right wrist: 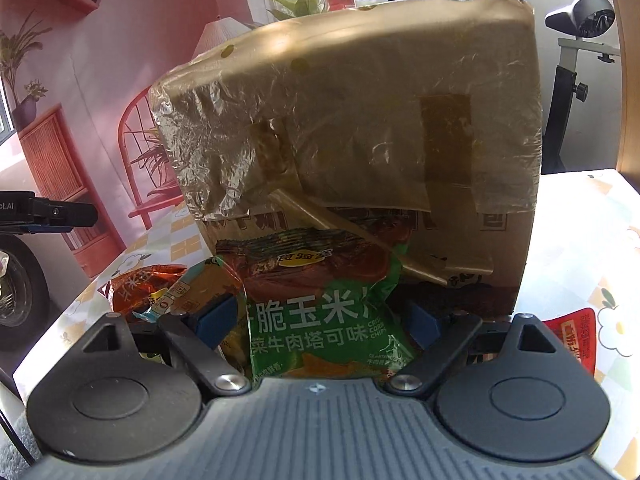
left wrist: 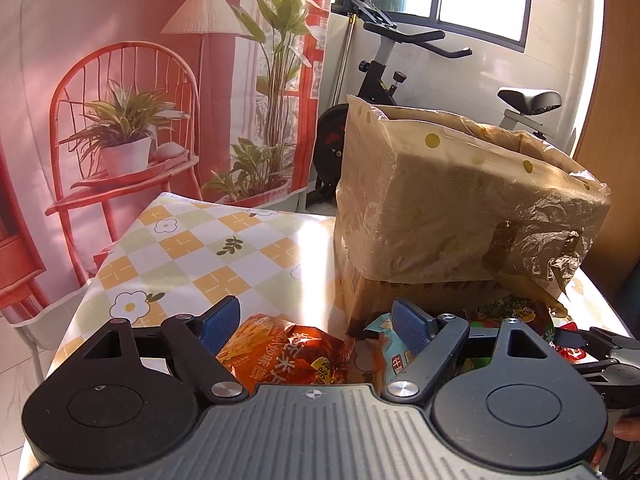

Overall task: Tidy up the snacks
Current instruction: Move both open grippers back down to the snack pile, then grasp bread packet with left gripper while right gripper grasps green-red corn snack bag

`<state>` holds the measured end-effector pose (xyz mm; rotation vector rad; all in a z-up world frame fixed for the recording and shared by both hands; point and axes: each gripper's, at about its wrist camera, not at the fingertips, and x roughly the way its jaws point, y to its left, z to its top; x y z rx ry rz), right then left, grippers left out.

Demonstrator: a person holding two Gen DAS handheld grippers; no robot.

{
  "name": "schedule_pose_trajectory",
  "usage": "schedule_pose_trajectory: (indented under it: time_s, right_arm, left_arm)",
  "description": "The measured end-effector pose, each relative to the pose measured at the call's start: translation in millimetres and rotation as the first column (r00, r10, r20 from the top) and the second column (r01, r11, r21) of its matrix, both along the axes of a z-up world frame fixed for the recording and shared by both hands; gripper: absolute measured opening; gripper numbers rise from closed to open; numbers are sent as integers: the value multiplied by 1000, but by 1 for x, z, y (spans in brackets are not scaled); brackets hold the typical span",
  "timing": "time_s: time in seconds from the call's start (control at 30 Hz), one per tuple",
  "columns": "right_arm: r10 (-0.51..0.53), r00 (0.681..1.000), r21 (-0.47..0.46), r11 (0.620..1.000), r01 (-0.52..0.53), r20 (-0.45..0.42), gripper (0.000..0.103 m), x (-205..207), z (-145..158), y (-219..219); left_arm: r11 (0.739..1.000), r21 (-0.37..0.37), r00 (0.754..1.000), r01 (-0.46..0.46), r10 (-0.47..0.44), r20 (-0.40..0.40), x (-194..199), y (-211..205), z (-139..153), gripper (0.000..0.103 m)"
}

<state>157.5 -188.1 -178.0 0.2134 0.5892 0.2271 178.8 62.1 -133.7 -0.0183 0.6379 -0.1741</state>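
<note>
Hovering over the snack pile, we hold our left gripper (left wrist: pixel 316 322) with its jaws spread wide, nothing between them, above the orange corn chip bag (left wrist: pixel 280 350). That bag lies on the checked tablecloth (left wrist: pixel 192 248) just in front of the cardboard box (left wrist: pixel 448 208), which is lined with a crinkled plastic bag. Our right gripper (right wrist: pixel 320 320) also stands wide, the green corn chip bag (right wrist: pixel 320 320) lying between its blue pads (right wrist: pixel 216 320), leaning against the box front. Whether the pads touch it we cannot tell.
</note>
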Motion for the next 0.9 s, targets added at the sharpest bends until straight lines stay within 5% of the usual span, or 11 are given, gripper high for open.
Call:
schedule_pose_trajectory:
  time_s: [0.57, 0.9]
  right_arm:
    - [-55, 998, -104, 993, 55, 6, 73, -22, 2, -9]
    - [-122, 993, -92, 988, 122, 0, 73, -34, 3, -23]
  left_arm:
    - [986, -13, 974, 164, -164, -156, 28, -74, -53, 87]
    - [979, 138, 964, 153, -117, -237, 52, -119, -82, 89]
